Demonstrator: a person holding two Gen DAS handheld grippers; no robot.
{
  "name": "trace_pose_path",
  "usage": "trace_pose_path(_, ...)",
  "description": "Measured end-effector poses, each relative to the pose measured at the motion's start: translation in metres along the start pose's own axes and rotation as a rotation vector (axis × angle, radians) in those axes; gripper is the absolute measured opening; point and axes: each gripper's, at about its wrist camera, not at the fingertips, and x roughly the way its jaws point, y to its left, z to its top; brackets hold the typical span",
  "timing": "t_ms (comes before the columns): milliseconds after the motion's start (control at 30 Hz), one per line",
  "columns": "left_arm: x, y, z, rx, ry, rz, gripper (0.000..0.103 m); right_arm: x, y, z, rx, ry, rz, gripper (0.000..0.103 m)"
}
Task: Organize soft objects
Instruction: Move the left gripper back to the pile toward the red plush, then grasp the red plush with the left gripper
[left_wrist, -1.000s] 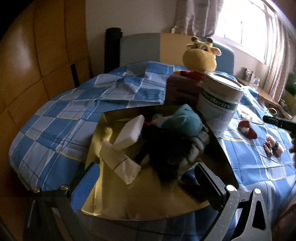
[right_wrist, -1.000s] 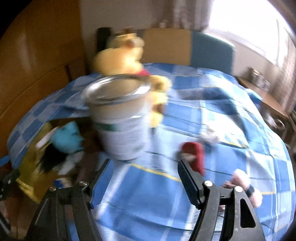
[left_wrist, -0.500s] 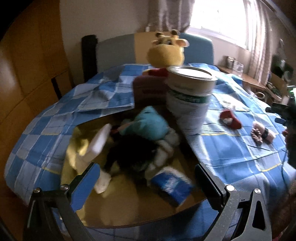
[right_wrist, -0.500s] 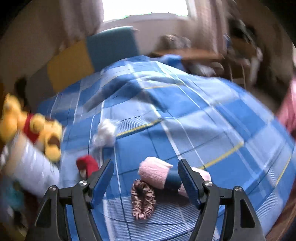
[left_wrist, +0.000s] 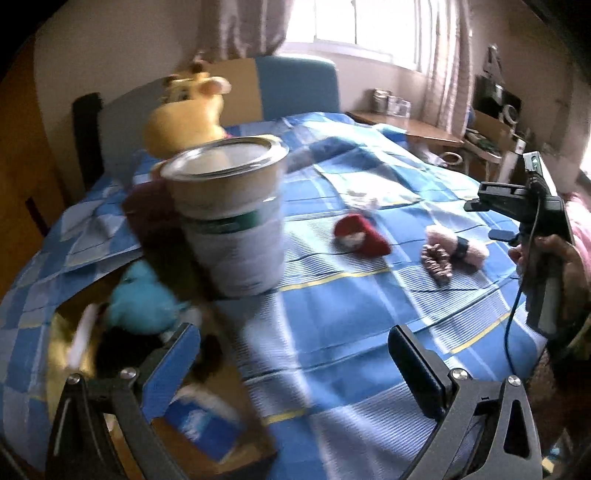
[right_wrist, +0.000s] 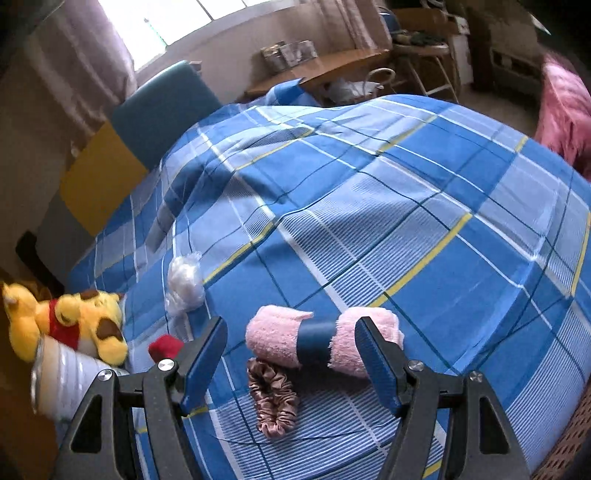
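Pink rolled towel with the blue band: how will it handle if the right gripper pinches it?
The pink rolled towel looks fluffy, so it probably squashes under the pads. The blue band around its middle likely keeps it rolled. Lying on its side on the bedspread, it may roll if nudged.

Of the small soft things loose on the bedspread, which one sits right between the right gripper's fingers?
The pink rolled towel with the dark blue band. The brown satin scrunchie lies just below it, while the red plush and white plastic wad lie off to the left.

Bare bedspread (right_wrist: 424, 221) beyond pink towel roll (right_wrist: 321, 341); tin (left_wrist: 232, 221) blocks left
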Motion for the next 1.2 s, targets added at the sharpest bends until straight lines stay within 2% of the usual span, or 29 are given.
trace_pose_path(167, 0.037, -0.031, 0.022, 0.035, 0.047, -0.053, 0.092, -0.005, -0.023, 0.005, 0.129, -0.019, 0.021, 0.073)
trace_pose_path(267, 0.068, -0.048, 0.037, 0.050, 0.082, -0.075, 0.090, -0.006, -0.031, 0.007, 0.178, -0.018, 0.046, 0.073)
trace_pose_path(400, 0.108, -0.059, 0.055, 0.016, 0.129, -0.087, 0.090, -0.003, -0.032, 0.007, 0.188, 0.001, 0.079, 0.073)
trace_pose_path(667, 0.181, -0.069, 0.087, -0.030, 0.165, -0.031, 0.090, 0.001, -0.029, 0.007, 0.183, 0.030, 0.132, 0.073)
trace_pose_path(867, 0.226, -0.073, 0.093, -0.022, 0.197, -0.006, 0.090, 0.000, -0.034, 0.007, 0.222, 0.028, 0.168, 0.073)
trace_pose_path(900, 0.230, -0.073, 0.092, -0.016, 0.196, -0.011, 0.086, -0.002, -0.037, 0.008, 0.238, 0.019, 0.170, 0.073)
trace_pose_path(933, 0.232, -0.073, 0.091, -0.020, 0.197, -0.027, 0.065, -0.003, -0.041, 0.008, 0.255, 0.007, 0.169, 0.073)
trace_pose_path(967, 0.235, -0.071, 0.089, -0.041, 0.208, -0.075, 0.052, -0.004, -0.044, 0.008, 0.270, -0.001, 0.167, 0.073)
trace_pose_path(1000, 0.233, -0.069, 0.088, -0.067, 0.205, -0.097, 0.049, -0.005, -0.046, 0.009, 0.281, -0.004, 0.167, 0.073)
trace_pose_path(1033, 0.230, -0.068, 0.088, -0.070, 0.195, -0.097, 0.032, -0.004, -0.048, 0.009, 0.289, -0.004, 0.166, 0.073)
trace_pose_path(1067, 0.225, -0.069, 0.088, -0.060, 0.189, -0.119, 0.022, -0.003, -0.049, 0.009, 0.299, -0.002, 0.166, 0.073)
trace_pose_path(1133, 0.215, -0.070, 0.087, -0.048, 0.182, -0.125, 0.017, -0.002, -0.051, 0.009, 0.307, 0.001, 0.167, 0.073)
trace_pose_path(1200, 0.201, -0.070, 0.081, -0.041, 0.175, -0.145, 0.016, -0.003, -0.051, 0.009, 0.303, -0.005, 0.164, 0.073)
